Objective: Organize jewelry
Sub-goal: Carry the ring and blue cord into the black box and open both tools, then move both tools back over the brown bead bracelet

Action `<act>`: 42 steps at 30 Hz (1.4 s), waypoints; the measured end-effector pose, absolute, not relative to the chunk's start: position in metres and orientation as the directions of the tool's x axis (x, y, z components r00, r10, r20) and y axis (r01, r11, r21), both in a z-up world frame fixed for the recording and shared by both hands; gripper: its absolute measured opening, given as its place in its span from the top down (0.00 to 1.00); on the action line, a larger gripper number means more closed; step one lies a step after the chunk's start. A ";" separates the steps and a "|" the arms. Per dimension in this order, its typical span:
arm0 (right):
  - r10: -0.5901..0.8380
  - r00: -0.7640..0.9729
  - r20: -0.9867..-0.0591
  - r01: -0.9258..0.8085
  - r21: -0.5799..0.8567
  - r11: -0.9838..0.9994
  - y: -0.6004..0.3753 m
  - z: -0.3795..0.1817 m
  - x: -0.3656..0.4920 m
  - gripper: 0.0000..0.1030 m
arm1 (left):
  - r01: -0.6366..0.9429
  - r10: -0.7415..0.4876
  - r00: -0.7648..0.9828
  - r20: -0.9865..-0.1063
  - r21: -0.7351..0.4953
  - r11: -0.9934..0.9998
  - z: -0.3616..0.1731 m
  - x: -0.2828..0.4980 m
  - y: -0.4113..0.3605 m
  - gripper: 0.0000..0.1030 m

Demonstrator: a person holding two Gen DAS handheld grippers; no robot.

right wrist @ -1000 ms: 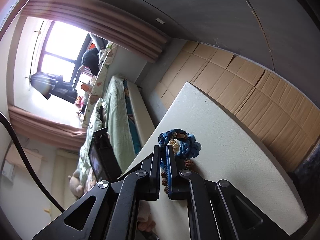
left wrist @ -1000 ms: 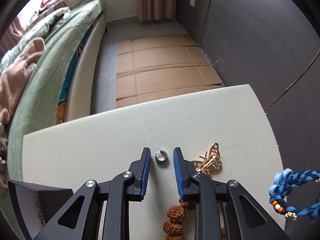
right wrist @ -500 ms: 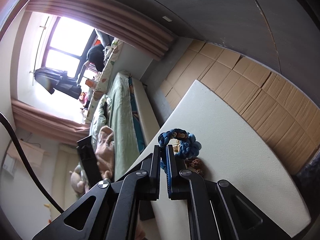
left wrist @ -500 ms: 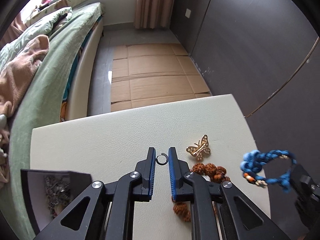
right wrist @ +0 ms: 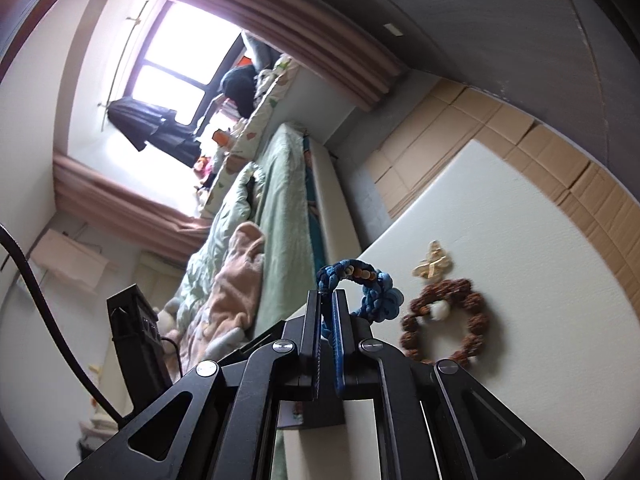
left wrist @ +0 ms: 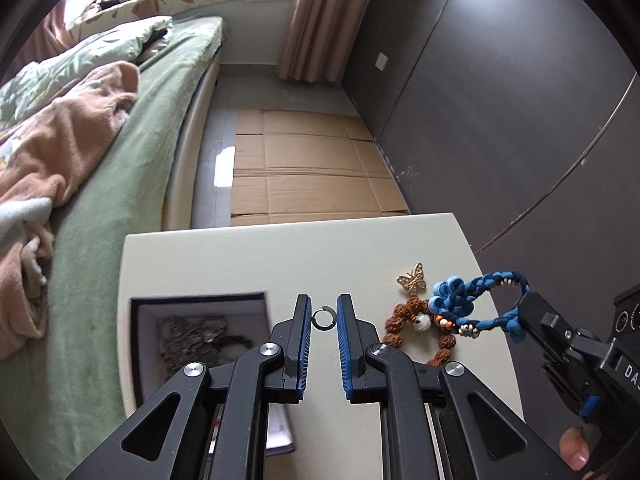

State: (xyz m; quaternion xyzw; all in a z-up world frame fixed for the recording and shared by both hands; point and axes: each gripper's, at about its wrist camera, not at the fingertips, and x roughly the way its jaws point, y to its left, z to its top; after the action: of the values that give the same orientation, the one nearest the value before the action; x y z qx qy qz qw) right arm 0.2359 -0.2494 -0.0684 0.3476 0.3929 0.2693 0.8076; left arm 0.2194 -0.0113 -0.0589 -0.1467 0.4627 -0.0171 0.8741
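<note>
Left wrist camera shows my left gripper point(left wrist: 324, 318) pinching a small silver ring point(left wrist: 322, 318) between its blue pads, held up in the air above the cream table point(left wrist: 248, 264). I think I pinch it by its sides so it cannot slip out. Just to the left and lower sits the dark jewelry box point(left wrist: 200, 300), open, with a silvery chain point(left wrist: 192, 336) already lying inside (it looks a bit blurry). That box seems to be where the ring should go.

My right gripper point(right wrist: 327, 300) is squeezed tight on the blue braided bracelet point(right wrist: 372, 292), which hangs up off the table. In the left view it floats above the brown bead bracelet point(left wrist: 416, 328). I guess I hold it high so it does not drag on the other things.

Two pieces lie on the table: the brown bead bracelet and, just past it, the gold butterfly clip point(left wrist: 412, 280). They are close together but I cannot tell if they touch. They are not put away yet.
</note>
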 end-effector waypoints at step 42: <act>0.767 0.457 -0.450 -0.246 0.765 0.595 -0.159 -0.086 0.202 0.50 | -0.278 -0.149 0.610 -0.778 -0.386 0.880 -0.051 0.144 0.079 0.43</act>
State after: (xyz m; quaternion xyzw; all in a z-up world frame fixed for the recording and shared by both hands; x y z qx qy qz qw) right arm 0.2020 -0.1587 -0.0857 0.3166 0.4115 0.3196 0.7926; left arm 0.1437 0.0790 -0.0505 -0.2424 0.4400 0.0372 0.8639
